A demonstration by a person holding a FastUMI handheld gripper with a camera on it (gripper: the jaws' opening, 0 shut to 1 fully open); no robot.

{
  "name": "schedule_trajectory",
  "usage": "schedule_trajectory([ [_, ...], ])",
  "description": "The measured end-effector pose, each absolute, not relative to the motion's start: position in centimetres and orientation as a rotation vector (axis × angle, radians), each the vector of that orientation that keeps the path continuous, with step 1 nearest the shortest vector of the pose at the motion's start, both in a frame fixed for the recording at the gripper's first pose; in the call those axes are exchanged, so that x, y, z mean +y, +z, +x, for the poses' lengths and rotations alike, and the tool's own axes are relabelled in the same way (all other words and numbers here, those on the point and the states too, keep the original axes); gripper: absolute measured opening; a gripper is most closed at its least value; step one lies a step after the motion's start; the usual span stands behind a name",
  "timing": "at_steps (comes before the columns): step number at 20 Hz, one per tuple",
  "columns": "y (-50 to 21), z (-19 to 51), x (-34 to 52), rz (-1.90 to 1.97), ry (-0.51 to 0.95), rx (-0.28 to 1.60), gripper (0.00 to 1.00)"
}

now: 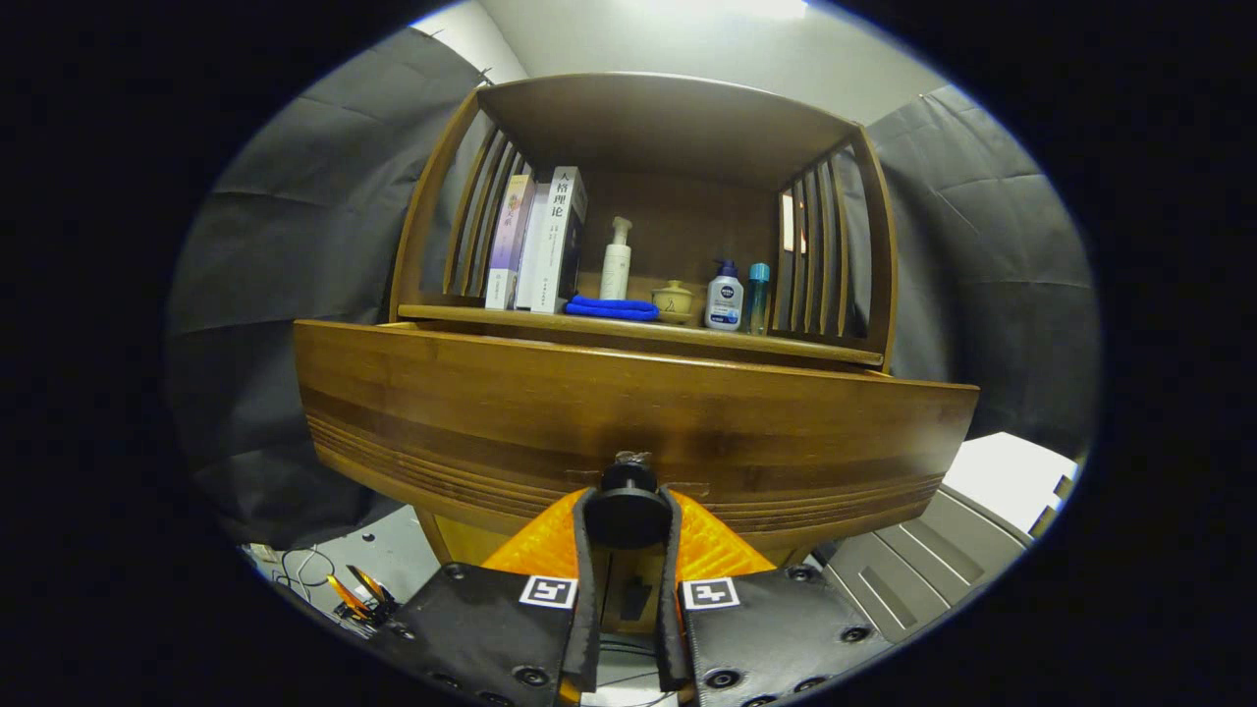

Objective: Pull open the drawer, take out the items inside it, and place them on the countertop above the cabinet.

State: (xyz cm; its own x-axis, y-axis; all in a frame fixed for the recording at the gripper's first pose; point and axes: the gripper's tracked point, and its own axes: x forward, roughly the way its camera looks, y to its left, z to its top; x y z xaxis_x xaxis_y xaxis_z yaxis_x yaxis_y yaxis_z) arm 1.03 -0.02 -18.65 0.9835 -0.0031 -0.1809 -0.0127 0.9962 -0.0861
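The gripper (628, 525) was pinching the round dark knob (628, 509) of the drawer (491, 412), one finger on each side of it. It held the knob that way because a pull on the knob is how the drawer slides out. The drawer front stood close ahead of the fingers, wide and brown, and it looked as if it was already pulled out a little, though the bent view made that hard to judge.

Above the drawer was the worktop (471, 314), where the things from the drawer were meant to go. From left to right it carried some books (538, 241) standing up against the slatted side, a white pump bottle (616, 260), a flat blue cloth (612, 308) lying down, a small yellowish pot with a lid (674, 300), a short white bottle with a blue top (724, 295), and a thin blue bottle (757, 298).

The inside of the drawer was hidden behind its tall front, so nothing in it could be seen. The legs of the cabinet (462, 535) were mostly cut off by the gripper. Some wires (304, 568) lay on the floor to the left, too small to make out.
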Motion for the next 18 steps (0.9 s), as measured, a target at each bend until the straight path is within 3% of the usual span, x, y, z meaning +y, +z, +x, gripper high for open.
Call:
schedule_trajectory([
  [13, -18.7, -1.9, 0.4, -0.063, 0.032, 0.213, 0.25],
  [18, -15.9, -3.8, -1.0, -0.104, 0.012, 0.199, 0.57],
])
